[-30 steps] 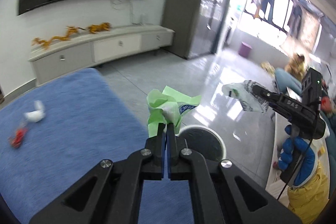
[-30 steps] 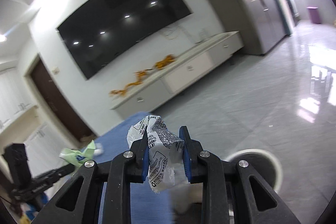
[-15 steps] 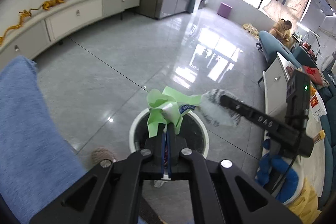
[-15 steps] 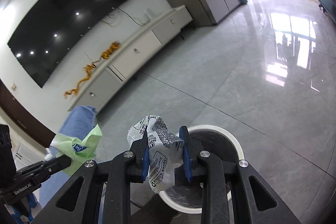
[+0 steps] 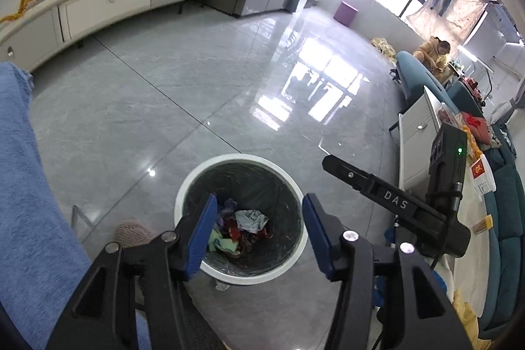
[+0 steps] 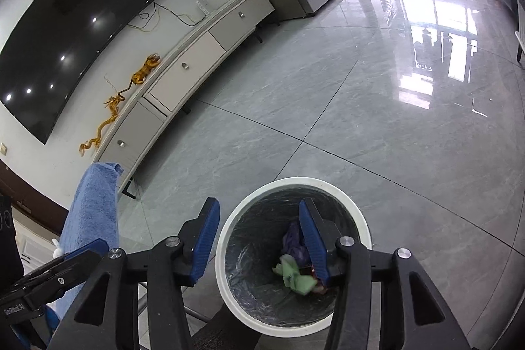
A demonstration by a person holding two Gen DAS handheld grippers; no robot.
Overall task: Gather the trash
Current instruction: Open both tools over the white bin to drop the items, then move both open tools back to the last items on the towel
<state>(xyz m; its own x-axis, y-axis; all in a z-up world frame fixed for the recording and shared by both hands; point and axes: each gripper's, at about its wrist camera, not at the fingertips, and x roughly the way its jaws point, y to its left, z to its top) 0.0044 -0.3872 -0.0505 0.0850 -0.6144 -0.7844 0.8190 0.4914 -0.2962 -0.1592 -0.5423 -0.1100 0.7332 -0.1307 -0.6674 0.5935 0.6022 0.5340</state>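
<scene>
Left gripper (image 5: 259,218): jaws spread wide, nothing held between the blue pads (image 5: 201,230). It is seen low centre of the left wrist frame, directly over the trash bin (image 5: 183,195).

Right gripper (image 6: 259,235): jaws likewise spread, nothing gripped. It is seen low centre of the right wrist frame, with its right pad (image 6: 311,240) over the bin mouth and its left pad outside the white rim (image 6: 229,218). In the left wrist frame the right gripper's black body (image 5: 393,202) is seen at right, just beside the bin.

Trash: a crumpled pile (image 5: 242,227) lies at the bottom of the bin, in mixed colours. A green wrapper (image 6: 295,277) is seen in it, with a purple piece (image 6: 293,240) just above in the frame. A pale crumpled piece (image 5: 251,218) sits near the pile's centre.

The bin is lined with a dark bag and stands on grey glossy floor tiles (image 5: 164,94).

A blue cloth (image 5: 29,186) fills the left edge of the left wrist frame. A white TV cabinet (image 6: 197,54) runs along the wall at upper left, with a dark screen (image 6: 75,31) above it.
</scene>
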